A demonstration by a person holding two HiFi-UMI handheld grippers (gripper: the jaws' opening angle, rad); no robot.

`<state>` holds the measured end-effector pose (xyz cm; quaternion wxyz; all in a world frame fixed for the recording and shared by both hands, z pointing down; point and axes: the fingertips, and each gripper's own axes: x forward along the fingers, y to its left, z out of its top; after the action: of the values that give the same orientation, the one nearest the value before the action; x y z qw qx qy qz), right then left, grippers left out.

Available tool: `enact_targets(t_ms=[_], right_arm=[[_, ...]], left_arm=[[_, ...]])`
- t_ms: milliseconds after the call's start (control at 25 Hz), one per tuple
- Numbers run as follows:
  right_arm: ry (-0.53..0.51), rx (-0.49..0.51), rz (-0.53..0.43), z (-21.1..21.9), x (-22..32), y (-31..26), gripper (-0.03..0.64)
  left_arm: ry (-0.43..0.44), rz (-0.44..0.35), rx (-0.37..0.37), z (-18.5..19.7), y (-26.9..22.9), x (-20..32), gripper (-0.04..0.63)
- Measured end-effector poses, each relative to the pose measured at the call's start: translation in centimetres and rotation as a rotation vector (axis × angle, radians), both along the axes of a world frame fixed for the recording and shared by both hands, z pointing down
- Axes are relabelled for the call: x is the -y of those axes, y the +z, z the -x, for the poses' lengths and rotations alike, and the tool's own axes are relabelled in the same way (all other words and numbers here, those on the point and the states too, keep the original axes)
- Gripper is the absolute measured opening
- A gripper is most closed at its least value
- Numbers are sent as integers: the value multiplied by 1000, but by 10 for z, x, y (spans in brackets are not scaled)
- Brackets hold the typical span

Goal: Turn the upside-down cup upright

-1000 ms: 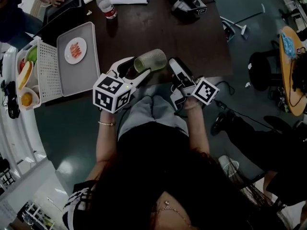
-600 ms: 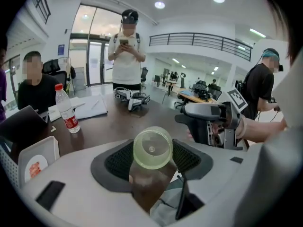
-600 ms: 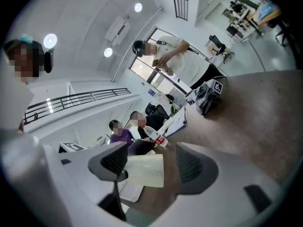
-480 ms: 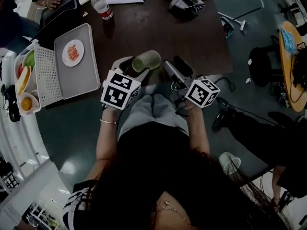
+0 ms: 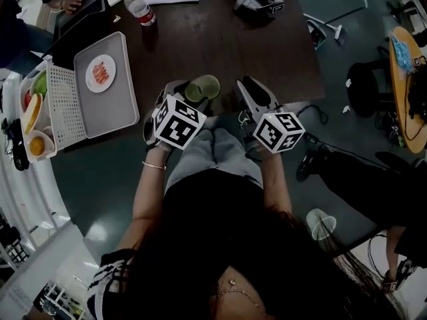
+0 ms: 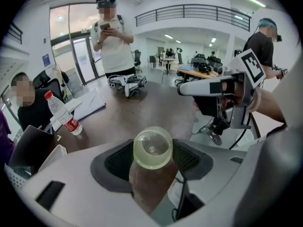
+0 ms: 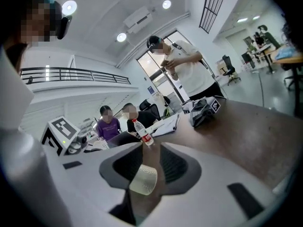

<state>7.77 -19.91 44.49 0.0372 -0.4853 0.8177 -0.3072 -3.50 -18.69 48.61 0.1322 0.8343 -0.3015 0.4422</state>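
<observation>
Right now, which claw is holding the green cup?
The left claw: it squeezes the green cup from both sides. The right claw stands apart from the cup and has just been closing, empty.

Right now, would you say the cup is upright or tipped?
Tipped: the left gripper holds the cup with one round end facing its camera.

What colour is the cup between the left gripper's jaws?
Pale, translucent yellow-green; the cup shows best in the left gripper view.
</observation>
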Motion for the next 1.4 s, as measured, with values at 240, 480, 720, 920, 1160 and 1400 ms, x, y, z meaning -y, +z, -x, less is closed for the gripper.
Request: enact_targets(t_ms=[240,480,720,920,1160,1400], right_arm=[[7,-31,8,-4,-4,5,92],[1,-45,27,-5,-7,11,64],[-1,-42,39,-6,-10,14,61],[0,-36,44,-9,-12,15,61],[-2,-27,46,-10,-12,15,61],[3,-28,43,-14,-13,13,61]], left_arm=[[72,20,84,-7,19,-4,268],[112,65,135,-12,40,-9,268],[136,96,189,-13,56,-13,268],[148,85,211,-19,60,-12,268],[141,56,205,-26,62,-6,268],[141,56,197,-31,64,-3,268]])
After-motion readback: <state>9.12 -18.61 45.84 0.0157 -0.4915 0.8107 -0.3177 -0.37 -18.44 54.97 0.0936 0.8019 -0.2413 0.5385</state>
